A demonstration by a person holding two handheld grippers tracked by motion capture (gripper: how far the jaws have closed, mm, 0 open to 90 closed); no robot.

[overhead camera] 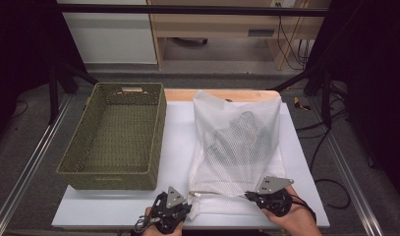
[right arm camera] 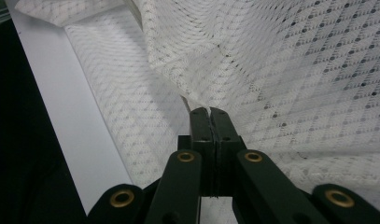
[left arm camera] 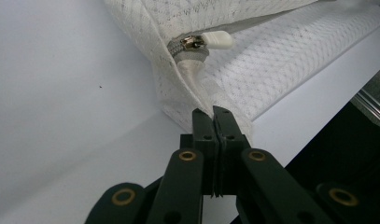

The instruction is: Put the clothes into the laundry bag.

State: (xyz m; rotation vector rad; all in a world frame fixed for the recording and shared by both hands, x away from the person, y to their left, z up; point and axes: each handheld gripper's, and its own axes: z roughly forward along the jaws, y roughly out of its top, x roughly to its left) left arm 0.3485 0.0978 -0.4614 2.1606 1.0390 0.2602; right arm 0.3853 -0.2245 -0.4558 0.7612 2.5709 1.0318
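Nearest the high camera, two hands come in over the table's near edge, each carrying a black two-jaw gripper. The left gripper [overhead camera: 187, 199] has its jaws pressed together on the near left corner of a white mesh zippered laundry bag [overhead camera: 237, 142], just below the white plastic zipper pull [left arm camera: 215, 40]. The right gripper [overhead camera: 250, 195] is likewise clamped tight on the bag's near right hem, as the right gripper view shows, with a fold of netting pinched between the pads.

The bag lies on the white table top [overhead camera: 178, 132], to the right of an empty olive-green woven rectangular basket [overhead camera: 114, 135], its far end reaching the wooden strip at the table's back edge. Its near edge looks raised between the two grips. A dark item shows through the mesh near the middle; it may be a folded garment, though the netting blurs it too much to be sure.

By the look of it, the bag will handle as light, limp and floppy: it should sag between the holds, and the contents could slide toward the low end. The mesh is thin and may snag or slip. The stitched hem and the zipper end seem the firmest places to hold, which is where the jaws already sit.
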